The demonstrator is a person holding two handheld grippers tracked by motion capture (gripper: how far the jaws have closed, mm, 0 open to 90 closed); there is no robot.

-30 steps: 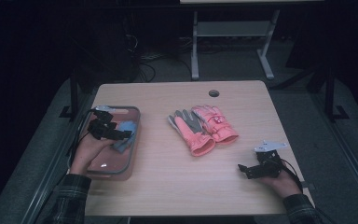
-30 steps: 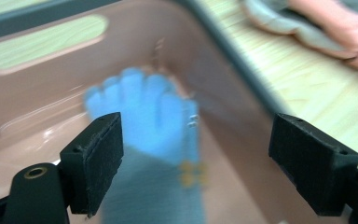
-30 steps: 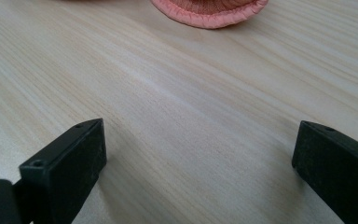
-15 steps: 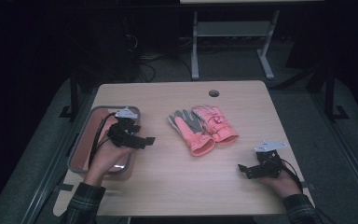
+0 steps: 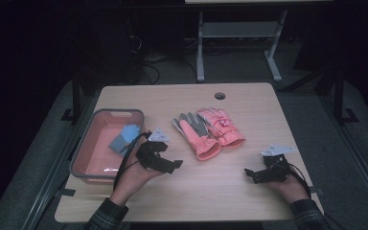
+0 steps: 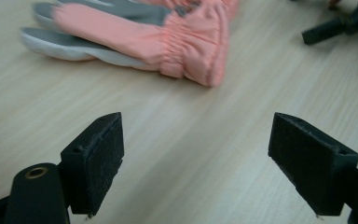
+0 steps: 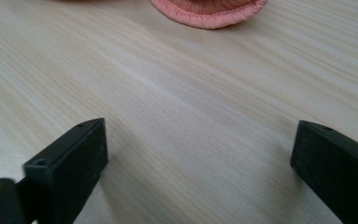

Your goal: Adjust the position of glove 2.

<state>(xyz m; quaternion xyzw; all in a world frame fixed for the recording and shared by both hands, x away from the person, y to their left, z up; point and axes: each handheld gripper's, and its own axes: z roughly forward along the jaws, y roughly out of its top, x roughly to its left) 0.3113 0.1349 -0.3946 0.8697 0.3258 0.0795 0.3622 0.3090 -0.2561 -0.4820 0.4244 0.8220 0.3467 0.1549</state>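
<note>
My left gripper (image 5: pixel 170 165) has its jaws spread wide with nothing between them but bare table (image 5: pixel 172 100); ahead of them and a little to their left lies the nearer pink glove (image 6: pixel 135 39), its cuff end closest to me, not touching either jaw. My right gripper (image 5: pixel 250 173) is likewise wide apart over bare wood, with a pink cuff (image 7: pixel 209 11) well ahead. Behind my left jaws sits a bin (image 5: pixel 84 148) with a blue cloth (image 5: pixel 124 137) in it.
</note>
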